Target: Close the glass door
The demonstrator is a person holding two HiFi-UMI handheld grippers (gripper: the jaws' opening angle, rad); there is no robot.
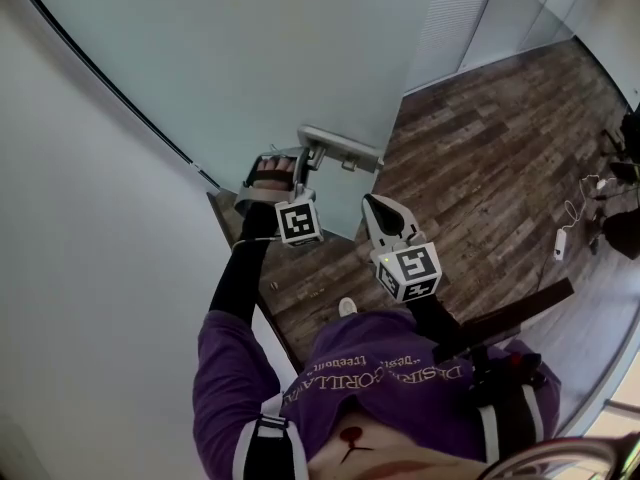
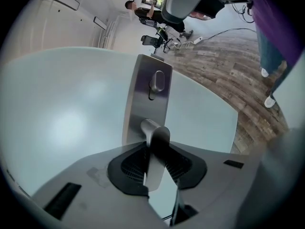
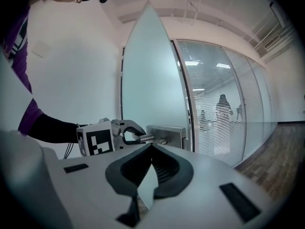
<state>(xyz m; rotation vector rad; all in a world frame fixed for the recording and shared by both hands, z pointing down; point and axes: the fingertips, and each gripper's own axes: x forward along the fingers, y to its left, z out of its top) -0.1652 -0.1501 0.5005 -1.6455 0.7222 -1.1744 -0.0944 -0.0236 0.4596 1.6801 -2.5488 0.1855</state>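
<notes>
The frosted glass door [image 1: 250, 58] stands ajar, and its metal lever handle [image 1: 340, 148] sticks out from a steel plate [image 2: 147, 94]. My left gripper [image 1: 300, 163] is shut on the lever. In the left gripper view the lever [image 2: 155, 142] lies pinched between the black pads [image 2: 128, 168]. The right gripper view shows the left gripper [image 3: 133, 133] wrapped round the lever [image 3: 147, 138] from the side. My right gripper [image 1: 378, 208] hangs a little to the right of the handle, apart from the door, with its jaws together and nothing in them.
A white wall [image 1: 80, 268] and the dark door frame [image 1: 110, 88] lie to the left. Wooden floor [image 1: 480, 158] spreads beyond the door, with cables and a charger [image 1: 565, 233] at the right. A glass partition with blinds [image 3: 224, 113] stands beside the door.
</notes>
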